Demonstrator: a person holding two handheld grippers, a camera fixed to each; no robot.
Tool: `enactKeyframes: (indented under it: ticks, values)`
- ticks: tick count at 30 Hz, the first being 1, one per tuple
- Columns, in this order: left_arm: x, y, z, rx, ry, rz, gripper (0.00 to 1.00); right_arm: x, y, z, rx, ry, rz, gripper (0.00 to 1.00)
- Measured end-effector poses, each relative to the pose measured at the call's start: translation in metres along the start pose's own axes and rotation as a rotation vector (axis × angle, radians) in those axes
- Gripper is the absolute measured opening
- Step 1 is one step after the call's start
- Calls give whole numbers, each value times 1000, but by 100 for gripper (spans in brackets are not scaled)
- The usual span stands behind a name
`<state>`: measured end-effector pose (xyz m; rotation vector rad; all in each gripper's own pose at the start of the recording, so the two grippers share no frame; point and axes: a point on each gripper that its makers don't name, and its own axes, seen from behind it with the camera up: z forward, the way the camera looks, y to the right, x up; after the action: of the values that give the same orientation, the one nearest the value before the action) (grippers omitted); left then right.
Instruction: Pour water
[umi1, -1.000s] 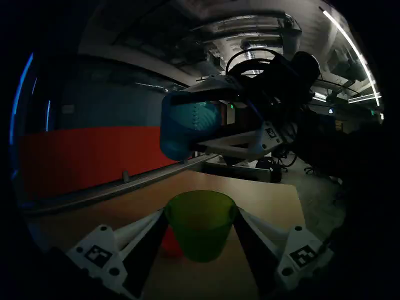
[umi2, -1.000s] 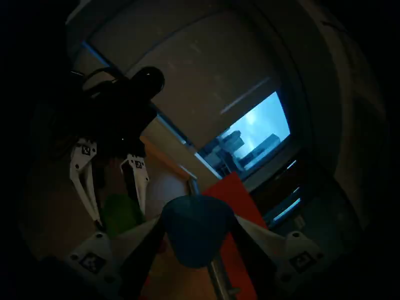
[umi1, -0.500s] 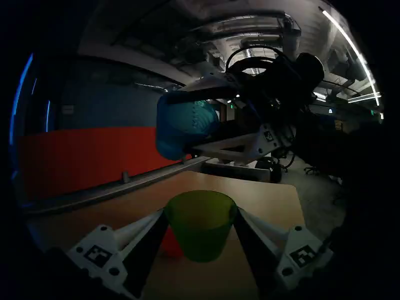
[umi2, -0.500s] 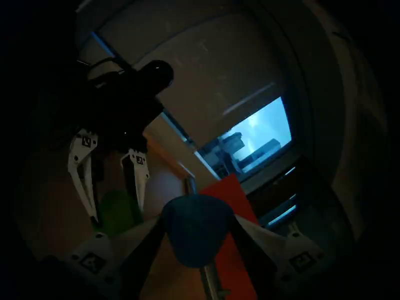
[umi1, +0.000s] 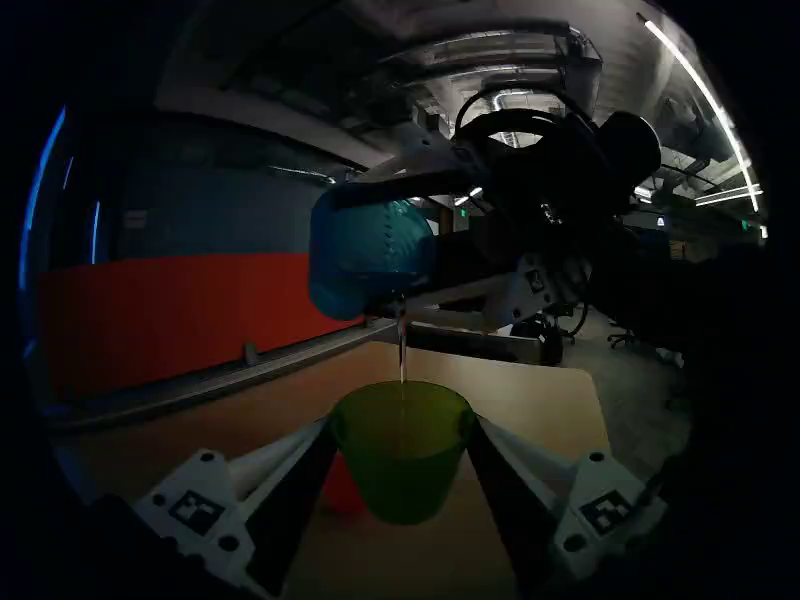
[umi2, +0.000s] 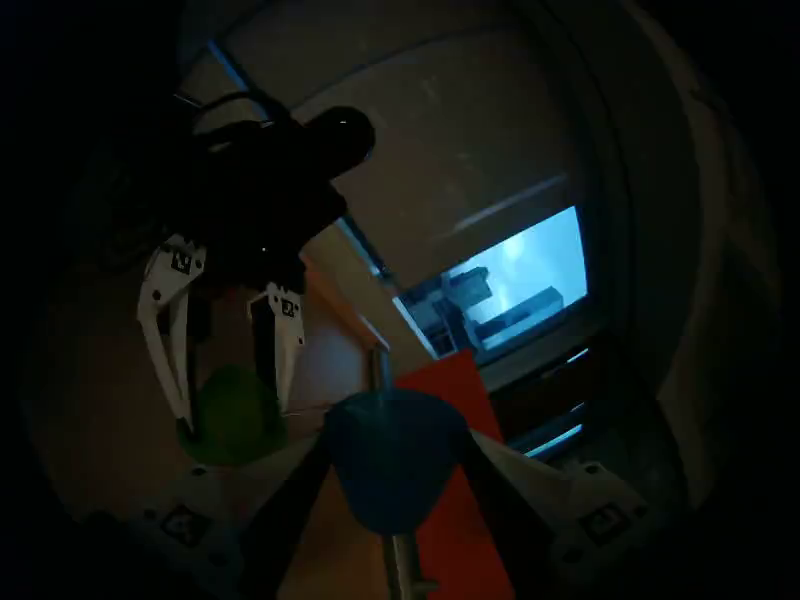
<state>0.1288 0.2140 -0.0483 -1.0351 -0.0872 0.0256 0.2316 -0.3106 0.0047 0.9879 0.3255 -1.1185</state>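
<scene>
While the water's running: a thin stream of water (umi1: 402, 350) drops from the lip of the blue cup (umi1: 368, 250) straight into the mouth of the green cup (umi1: 402, 460), so I'd say we're right in the pour itself.
Blue cup: tipped well over on its side, up in the air directly above the green one, not touching it.
Green cup: upright, low over the desk (umi1: 520, 390); can't tell if its base actually sits on the wood or hangs just off it.
Right gripper (umi2: 395, 440): fingers pinching the blue cup from both sides.
Left gripper (umi1: 402, 432): fingers pressed on either side of the green cup, holding it steady under the stream.
Water level: too dark to read how much is in either cup.
Next move, my guess: hold the tilt, or ease it a bit further so the stream doesn't dribble down the blue cup's wall, keep the lip centred over the green rim, then roll the blue cup upright once enough has gone across.
Nearby: a small red thing (umi1: 343, 487) sits just behind the green cup by the left finger, too hidden to name.
Backdrop: red wall panel (umi1: 170, 310) past the desk edge, dim room.
</scene>
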Motion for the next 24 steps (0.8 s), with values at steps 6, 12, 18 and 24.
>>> enactKeyframes:
  ticks: [6,12,18,24]
  values:
    - [1,1,1,-2,4,-1,88,-1,0,1,-1,-9,-26,93]
    - [1,0,1,0,6,-3,87,-2,2,1,-4,-15,-44,93]
    - [2,0,2,1,15,-9,87,-2,2,2,-6,-19,-59,93]
    - [2,1,2,-1,30,-21,87,0,4,4,-10,-17,-66,93]
